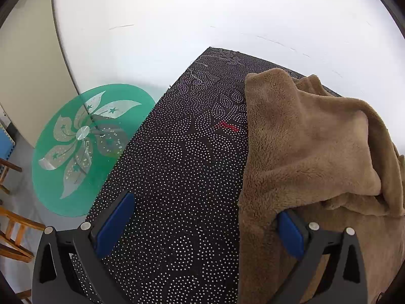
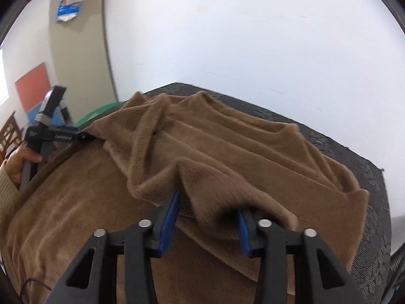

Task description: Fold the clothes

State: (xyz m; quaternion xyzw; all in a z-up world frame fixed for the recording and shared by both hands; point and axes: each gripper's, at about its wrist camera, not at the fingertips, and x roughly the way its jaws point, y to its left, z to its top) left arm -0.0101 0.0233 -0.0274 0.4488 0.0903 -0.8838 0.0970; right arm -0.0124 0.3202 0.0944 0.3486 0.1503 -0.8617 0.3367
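Across the bench (image 1: 177,177), covered in a dark dotted cloth, a brown fleece sweater (image 2: 227,147) lies rumpled with its collar toward 12 o'clock. At 6 o'clock in the right wrist view, the right gripper (image 2: 207,217) has its fingers spread around a raised fold. The left gripper (image 1: 202,228) has its fingers wide apart, the 3 o'clock one under the sweater's edge. A green glass disc (image 1: 86,149) sits at 9 o'clock.
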